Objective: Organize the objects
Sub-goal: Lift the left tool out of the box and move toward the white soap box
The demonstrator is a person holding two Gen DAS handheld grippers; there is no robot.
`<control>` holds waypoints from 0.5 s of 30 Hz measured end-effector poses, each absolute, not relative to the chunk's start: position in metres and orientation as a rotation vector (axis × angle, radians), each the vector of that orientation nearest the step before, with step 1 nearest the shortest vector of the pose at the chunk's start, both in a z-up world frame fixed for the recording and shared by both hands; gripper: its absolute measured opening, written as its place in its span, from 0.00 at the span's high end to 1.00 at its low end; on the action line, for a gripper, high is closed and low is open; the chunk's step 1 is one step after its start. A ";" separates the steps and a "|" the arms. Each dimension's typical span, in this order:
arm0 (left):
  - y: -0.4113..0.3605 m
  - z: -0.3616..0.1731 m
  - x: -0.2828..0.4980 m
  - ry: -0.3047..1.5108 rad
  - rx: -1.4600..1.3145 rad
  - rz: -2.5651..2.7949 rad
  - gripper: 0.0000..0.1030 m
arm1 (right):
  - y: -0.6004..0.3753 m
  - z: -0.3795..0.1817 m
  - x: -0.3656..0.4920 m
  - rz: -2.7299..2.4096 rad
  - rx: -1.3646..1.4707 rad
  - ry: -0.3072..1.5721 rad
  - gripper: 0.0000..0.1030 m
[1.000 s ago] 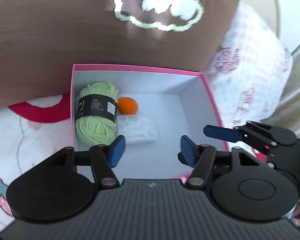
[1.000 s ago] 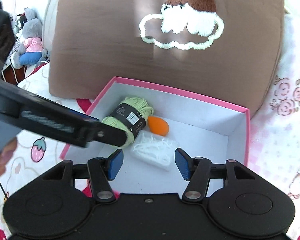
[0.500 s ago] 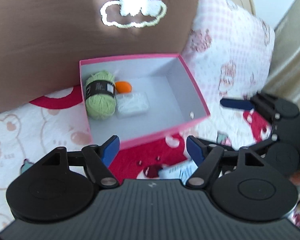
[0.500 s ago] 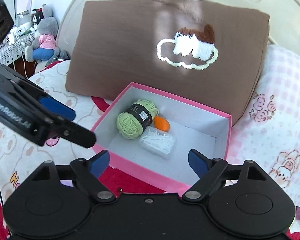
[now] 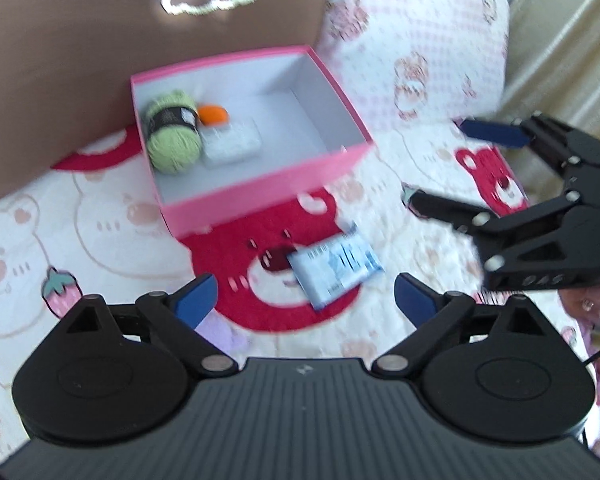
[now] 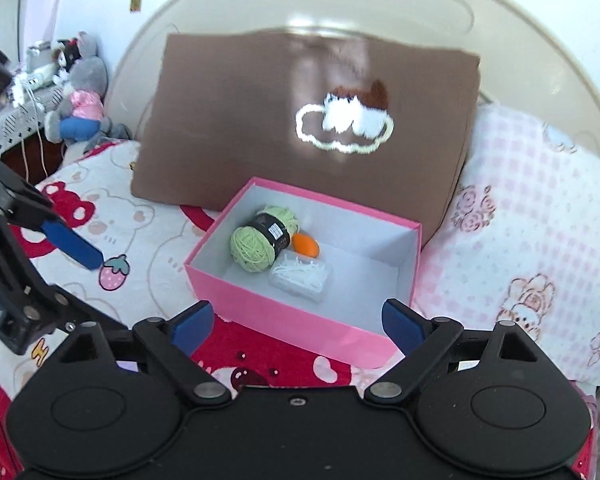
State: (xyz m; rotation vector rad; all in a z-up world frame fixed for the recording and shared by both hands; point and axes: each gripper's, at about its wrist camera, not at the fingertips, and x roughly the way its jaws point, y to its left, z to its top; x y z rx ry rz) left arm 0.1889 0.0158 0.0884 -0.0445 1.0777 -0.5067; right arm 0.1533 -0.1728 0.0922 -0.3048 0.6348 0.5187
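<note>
Left wrist view: ahead of the left gripper (image 5: 305, 298), beyond and slightly left of its jaws, a pink box (image 5: 260, 196) is sitting open on the bed. Inside, against its left wall, a green yarn ball (image 5: 173, 136) with a black band is lying beside an orange egg-shaped piece (image 5: 213, 114) and a clear packet of white strands (image 5: 231, 142); the right half of the box is showing only its white floor. Just beyond the gap between the jaws, a blue-and-white packet (image 5: 336, 268) is lying flat on a red bear print of the bed sheet (image 5: 80, 220), outside the box. A brown pillow (image 5: 100, 40) with a white cloud design is leaning behind the box, and a pink checked pillow (image 5: 420, 40) is resting to the right. The jaws are standing wide apart, having just been opening, with nothing between them. The right gripper (image 5: 436, 168) is hovering off to the right, its jaws also spread and empty.

Right wrist view: the pink box (image 6: 292, 312) is sitting just past the right gripper (image 6: 296, 320), centred between the jaws. The yarn ball (image 6: 256, 248), the orange piece (image 6: 306, 244) and the packet of white strands (image 6: 300, 280) are clustering in its left part. The brown pillow (image 6: 240, 120) is propping against a pale rounded headboard (image 6: 380, 4); a grey plush toy (image 6: 80, 96) is sitting far left. These jaws are gaping wide, having just been opening, gripping nothing. The left gripper (image 6: 52, 256) is hanging at the left edge over the sheet, its jaws parted.
</note>
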 end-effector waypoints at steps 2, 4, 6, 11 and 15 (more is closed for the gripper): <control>0.014 0.085 0.177 1.090 -0.036 -0.525 0.05 | -0.182 0.095 0.139 0.525 -0.294 0.618 0.09; 0.013 0.081 0.168 1.103 -0.029 -0.527 0.04 | -0.188 0.096 0.124 0.520 -0.304 0.599 0.09; 0.014 0.077 0.160 1.114 -0.032 -0.522 0.04 | -0.193 0.097 0.110 0.527 -0.309 0.583 0.09; 0.020 0.073 0.145 1.130 -0.086 -0.520 0.04 | -0.200 0.097 0.083 0.572 -0.327 0.564 0.09; 0.022 0.075 0.131 1.100 -0.094 -0.519 0.04 | -0.203 0.097 0.066 0.583 -0.307 0.559 0.09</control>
